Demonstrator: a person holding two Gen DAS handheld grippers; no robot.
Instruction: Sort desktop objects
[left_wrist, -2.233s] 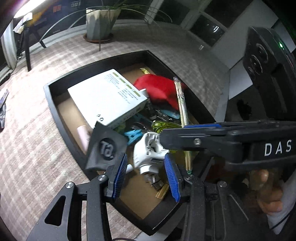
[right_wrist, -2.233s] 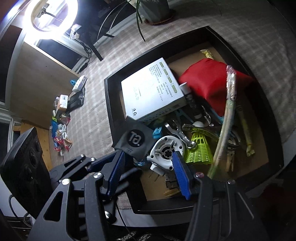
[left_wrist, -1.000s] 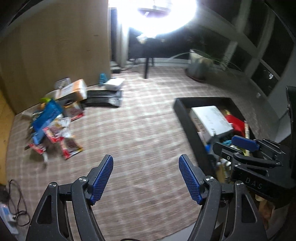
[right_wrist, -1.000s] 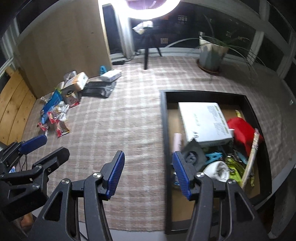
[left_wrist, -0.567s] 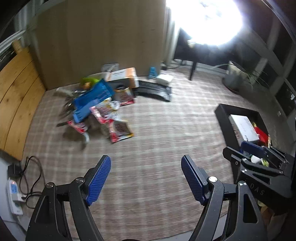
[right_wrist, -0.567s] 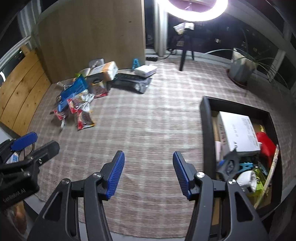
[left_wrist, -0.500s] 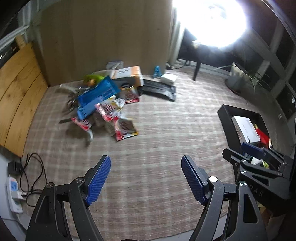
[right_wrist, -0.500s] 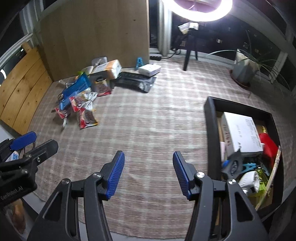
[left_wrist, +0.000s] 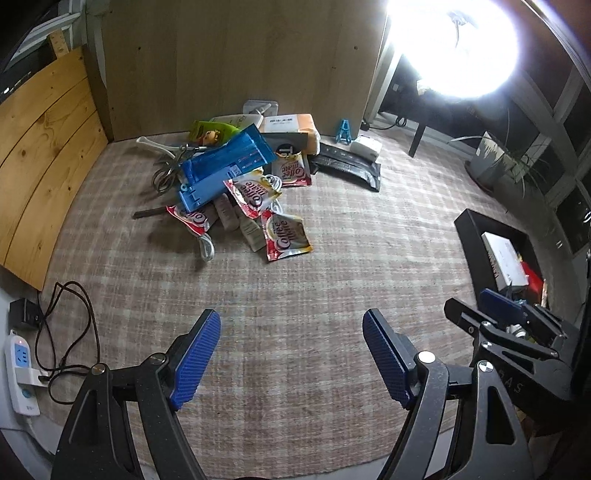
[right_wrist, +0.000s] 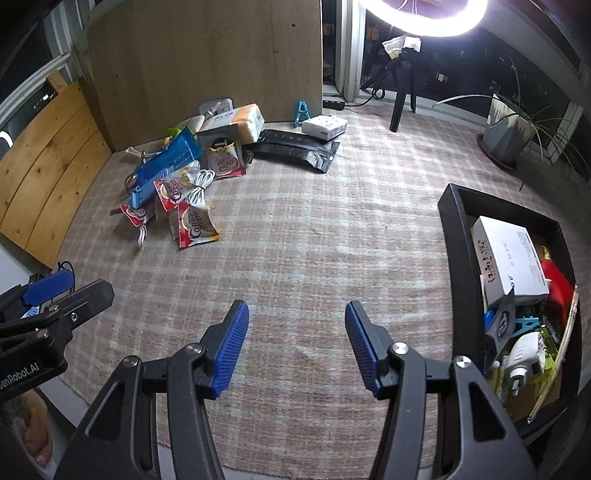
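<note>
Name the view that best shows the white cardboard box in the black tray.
The right wrist view: the white cardboard box shows its printed top and side. The left wrist view shows the box small at the frame's edge.

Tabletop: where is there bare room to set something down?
Bare checked cloth runs between the pile of sachets and the black tray, reaching both open grippers, left and right. The tray and the pile by the wooden board are crowded.

"coffee mate" reads on the red sachets (left_wrist: 287, 240), and "enrobot.ai" on the left tongs (right_wrist: 22, 373).
</note>
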